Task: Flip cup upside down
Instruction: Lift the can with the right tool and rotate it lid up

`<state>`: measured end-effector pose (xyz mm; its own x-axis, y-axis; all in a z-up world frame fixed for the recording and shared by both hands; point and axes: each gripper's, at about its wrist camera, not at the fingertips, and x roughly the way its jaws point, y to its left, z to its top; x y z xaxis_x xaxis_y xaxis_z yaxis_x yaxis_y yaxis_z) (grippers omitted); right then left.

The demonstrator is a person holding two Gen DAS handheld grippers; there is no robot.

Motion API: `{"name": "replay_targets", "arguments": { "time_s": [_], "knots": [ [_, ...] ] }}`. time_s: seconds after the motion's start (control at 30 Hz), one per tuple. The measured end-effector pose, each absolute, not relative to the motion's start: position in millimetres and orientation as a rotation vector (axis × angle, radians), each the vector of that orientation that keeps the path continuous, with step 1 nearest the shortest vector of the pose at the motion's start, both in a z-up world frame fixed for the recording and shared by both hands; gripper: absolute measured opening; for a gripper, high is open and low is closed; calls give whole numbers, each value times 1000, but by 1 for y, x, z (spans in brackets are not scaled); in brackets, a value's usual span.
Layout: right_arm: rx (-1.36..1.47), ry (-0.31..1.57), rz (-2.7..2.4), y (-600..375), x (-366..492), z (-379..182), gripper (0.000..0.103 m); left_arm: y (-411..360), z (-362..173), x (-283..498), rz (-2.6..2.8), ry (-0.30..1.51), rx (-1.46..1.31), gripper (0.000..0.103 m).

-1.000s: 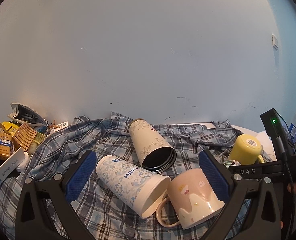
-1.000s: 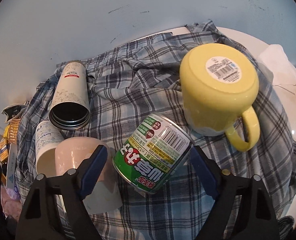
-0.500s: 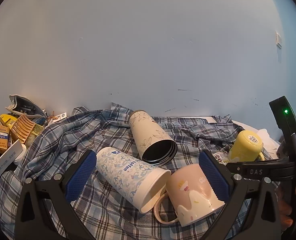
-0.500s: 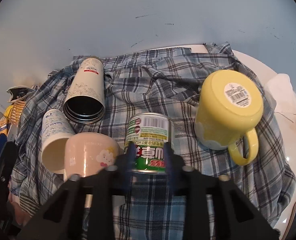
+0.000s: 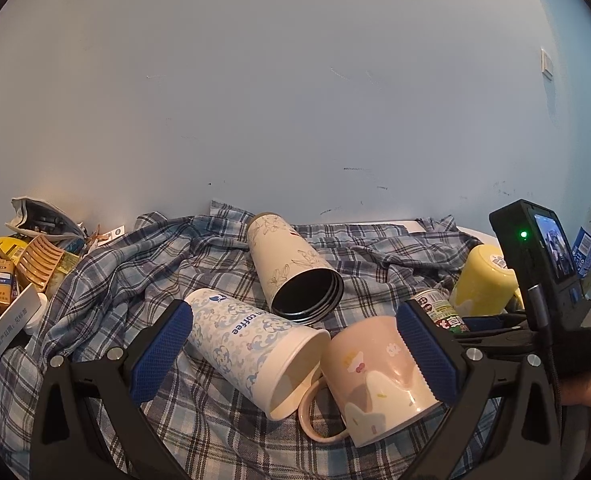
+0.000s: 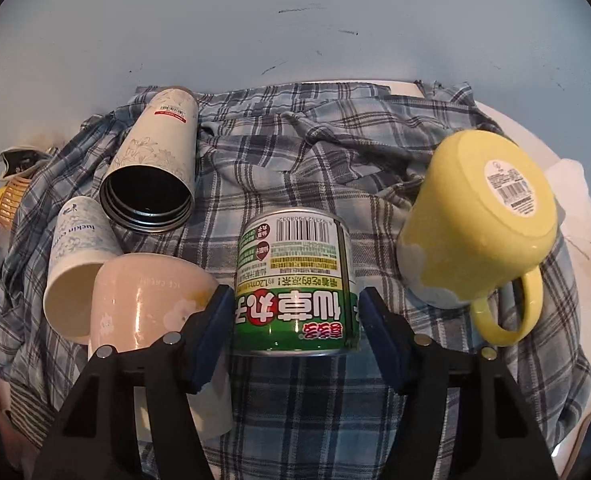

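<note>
We judge the task part done. The yellow mug [image 6: 477, 220] already rests base-up on the plaid shirt [image 6: 295, 152] that covers the bench, its barcode sticker facing us. The green can [image 6: 297, 284] also looks inverted, its print reading upside down. Left to do, as far as we can see: the pink mug [image 5: 379, 376], the blue-patterned paper cup [image 5: 251, 340] and the cream tumbler [image 5: 295, 268] all lie on their sides, mouths open toward the cameras.

Right tool [image 6: 295, 326]: blue pads sit on either flank of the can, touching or just shy of it; we read it as closed on the can, though firmness of grip cannot be told.

Left tool [image 5: 295, 352]: spread wide, holding nothing. It straddles the paper cup and pink mug, which lie touching each other between its pads.
</note>
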<state>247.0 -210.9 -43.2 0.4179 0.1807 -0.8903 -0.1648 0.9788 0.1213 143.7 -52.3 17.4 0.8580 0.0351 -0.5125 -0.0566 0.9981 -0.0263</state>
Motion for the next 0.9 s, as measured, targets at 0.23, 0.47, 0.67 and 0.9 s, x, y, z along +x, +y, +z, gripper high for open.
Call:
{"name": "replay_targets", "arguments": {
  "time_s": [0.23, 0.47, 0.67, 0.9],
  "knots": [
    [34, 990, 269, -218, 221, 6, 63, -42, 23, 142, 45, 543, -83, 103],
    [-26, 929, 324, -205, 183, 30, 62, -40, 48, 131, 38, 601, -94, 103],
    [-59, 927, 363, -205, 145, 25, 61, -53, 53, 88, 42, 586, -13, 103],
    [-58, 1016, 423, -191, 116, -13, 60, -51, 31, 57, 60, 625, -10, 103]
  ]
}}
